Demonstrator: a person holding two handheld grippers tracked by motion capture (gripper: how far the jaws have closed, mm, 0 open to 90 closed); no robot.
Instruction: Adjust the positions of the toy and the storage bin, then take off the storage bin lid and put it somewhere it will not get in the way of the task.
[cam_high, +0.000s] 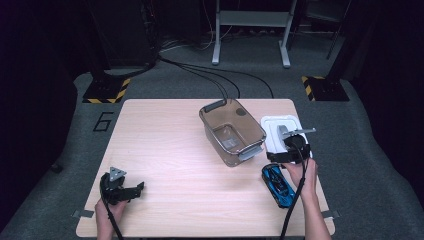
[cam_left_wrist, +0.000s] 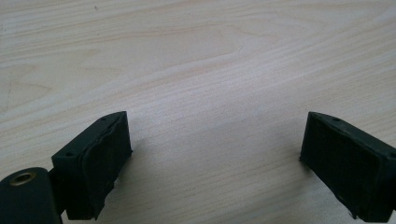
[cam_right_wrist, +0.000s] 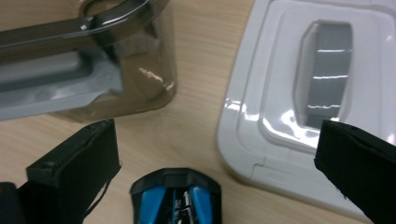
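A blue toy car (cam_high: 278, 185) lies at the table's front right, its nose pointing away from the person. My right gripper (cam_high: 290, 150) hovers just past that nose, at the near edge of a white lid (cam_high: 277, 125). In the right gripper view the right gripper (cam_right_wrist: 222, 140) is open, with the car's end (cam_right_wrist: 175, 198) low between the jaws and touching neither. The lid (cam_right_wrist: 261, 70) lies ahead to the right and a smoky clear bin (cam_right_wrist: 93, 70) ahead to the left. My left gripper (cam_high: 125, 189) rests at the front left, and the left gripper (cam_left_wrist: 217, 135) is open over bare wood.
The clear bin (cam_high: 232, 132) with grey handles stands at the table's (cam_high: 160, 145) centre, holding nothing that I can make out. The lid lies flat right beside it. Beyond the table are floor cables, stand legs and hazard-striped bases.
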